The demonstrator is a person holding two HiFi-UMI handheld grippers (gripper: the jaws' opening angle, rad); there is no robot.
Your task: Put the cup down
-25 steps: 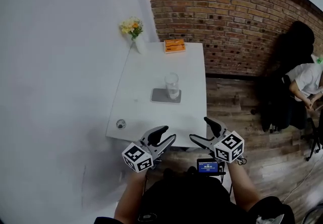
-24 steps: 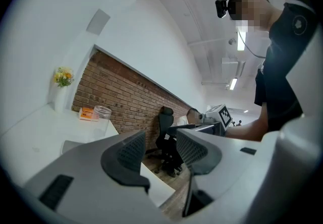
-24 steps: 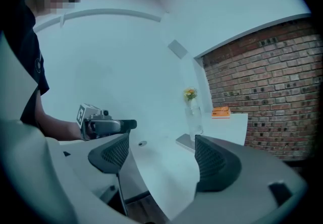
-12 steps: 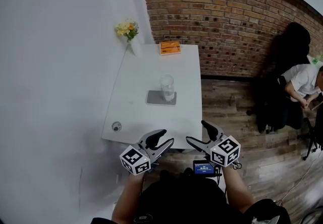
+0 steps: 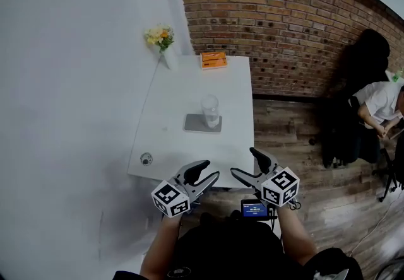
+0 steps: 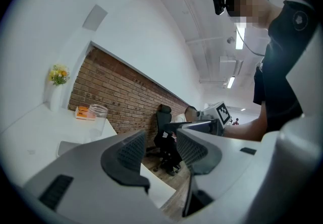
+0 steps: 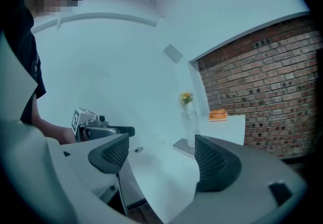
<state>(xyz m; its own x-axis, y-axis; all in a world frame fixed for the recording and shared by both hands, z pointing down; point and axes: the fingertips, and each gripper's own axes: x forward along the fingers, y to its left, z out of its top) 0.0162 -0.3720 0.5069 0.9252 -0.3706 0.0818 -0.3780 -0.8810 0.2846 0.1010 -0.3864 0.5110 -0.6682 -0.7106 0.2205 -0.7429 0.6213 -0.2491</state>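
At the near edge of the white tabletop [image 5: 180, 93] I hold my left gripper [image 5: 209, 170] and my right gripper [image 5: 244, 161] side by side, both pointing toward the table. The left fingers [image 6: 132, 151] stand apart with nothing between them, and the right fingers [image 7: 212, 162] are spread wide and empty too. The clear cup [image 5: 210, 110] stands upright on a grey mat [image 5: 194, 124] around the middle of the tabletop, well apart from both grippers. An orange box [image 5: 214, 59] lies at the far end by the brick wall [image 5: 284, 26], flowers [image 5: 160, 36] stand at the far left corner, and a small round object [image 5: 146, 159] lies near the front left corner.
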